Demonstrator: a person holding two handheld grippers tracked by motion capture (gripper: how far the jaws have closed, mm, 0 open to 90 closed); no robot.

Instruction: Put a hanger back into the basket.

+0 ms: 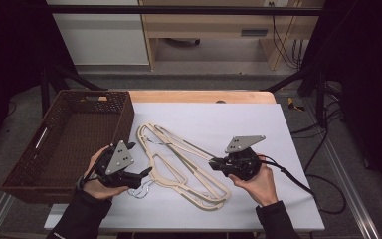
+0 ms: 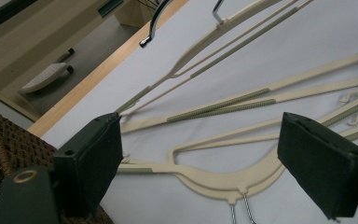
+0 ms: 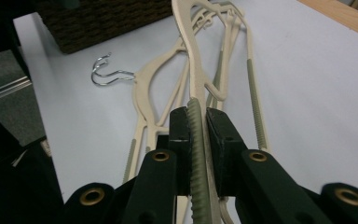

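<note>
Right hand-held gripper (image 3: 196,122) clamped on a hanger (image 3: 195,60); left hand-held gripper (image 2: 200,154) apart (nothing held). Next, presumably: lift toward basket (image 1: 40,169).

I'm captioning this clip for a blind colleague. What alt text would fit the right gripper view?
The right gripper is shut on the ribbed arm of a cream hanger, held just above a white table. More cream hangers lie underneath, their metal hooks pointing toward a brown wicker basket.

I see matt cream plastic hangers (image 1: 189,169) with ribbed grey-green grip strips (image 3: 196,154), shiny metal hooks (image 3: 106,72), a rough brown wicker basket (image 1: 40,164), and matt black jaw pads.
</note>
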